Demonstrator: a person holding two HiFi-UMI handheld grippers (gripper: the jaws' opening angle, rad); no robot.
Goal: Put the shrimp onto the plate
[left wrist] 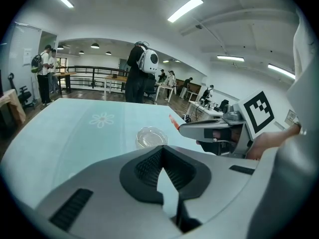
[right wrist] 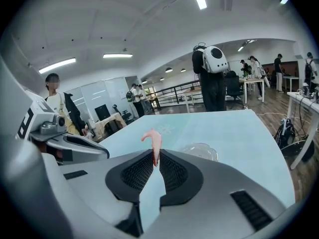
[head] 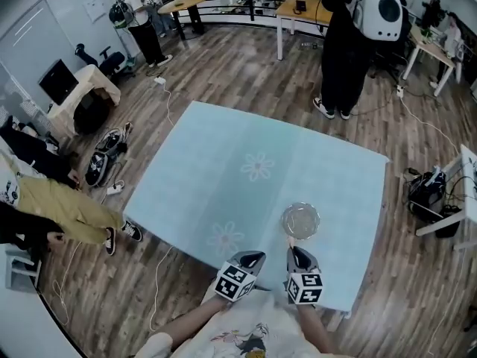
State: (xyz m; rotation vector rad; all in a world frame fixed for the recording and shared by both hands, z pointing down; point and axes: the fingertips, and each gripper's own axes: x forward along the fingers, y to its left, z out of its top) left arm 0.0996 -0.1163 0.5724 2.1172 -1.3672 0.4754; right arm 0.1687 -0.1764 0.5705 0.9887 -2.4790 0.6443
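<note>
A pink shrimp (right wrist: 153, 140) sticks up from the tips of my right gripper (right wrist: 155, 154), which is shut on it. A clear glass plate (right wrist: 200, 151) sits on the light blue tablecloth just beyond and right of those tips. In the head view the plate (head: 300, 220) lies close ahead of my right gripper (head: 293, 249), with my left gripper (head: 257, 257) beside it near the table's front edge. The left gripper (left wrist: 162, 148) is shut with nothing in it. From there the plate (left wrist: 151, 136) is ahead, and the shrimp (left wrist: 173, 122) shows at the right gripper's tip.
The blue cloth with flower prints (head: 257, 165) covers the table (head: 194, 170). A person in black with a white backpack (head: 350, 43) stands past the far edge. Other people, desks and bags surround the table on the wooden floor.
</note>
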